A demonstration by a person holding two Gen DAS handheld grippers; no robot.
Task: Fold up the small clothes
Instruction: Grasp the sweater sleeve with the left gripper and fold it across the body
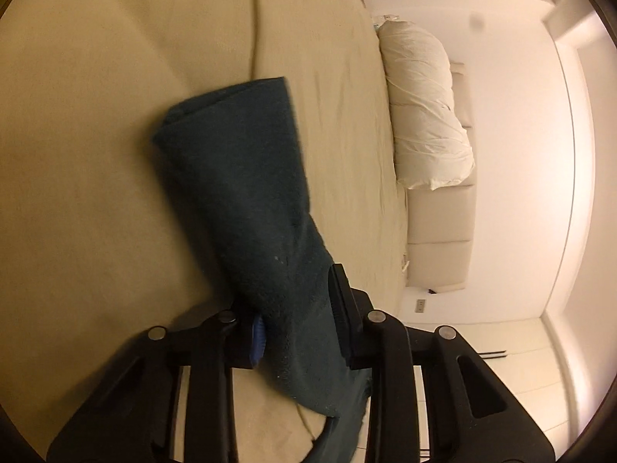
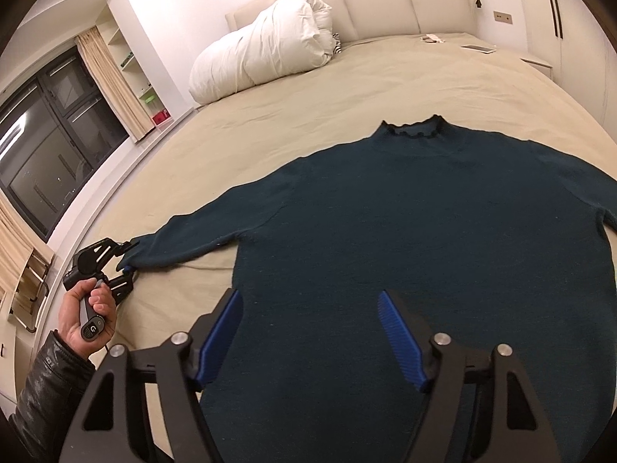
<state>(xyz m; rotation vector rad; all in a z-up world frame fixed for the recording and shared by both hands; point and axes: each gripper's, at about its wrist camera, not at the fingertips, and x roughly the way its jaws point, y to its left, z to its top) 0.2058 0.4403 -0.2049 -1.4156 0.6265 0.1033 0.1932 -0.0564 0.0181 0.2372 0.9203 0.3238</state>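
A dark teal sweater (image 2: pixel 405 223) lies flat on the beige bed (image 2: pixel 385 85), its frilled collar (image 2: pixel 414 131) towards the headboard. Its left sleeve (image 2: pixel 193 239) stretches out to the side. My left gripper (image 2: pixel 129 256), held by a hand (image 2: pixel 90 316), is shut on that sleeve's cuff. In the left wrist view the sleeve (image 1: pixel 246 185) runs between the fingers of my left gripper (image 1: pixel 299 320) and lies folded on the sheet. My right gripper (image 2: pixel 308 301) hangs open over the sweater's lower body, its blue pads (image 2: pixel 397 328) apart from the cloth.
A rolled white duvet (image 2: pixel 266 46) lies by the padded headboard (image 2: pixel 385 0). A flat white device (image 2: pixel 478 48) and a small object (image 2: pixel 432 38) rest near the bed's far right corner. A dark window (image 2: pixel 50 135) with curtains is on the left. A black leather sleeve (image 2: pixel 42 393) shows at the lower left.
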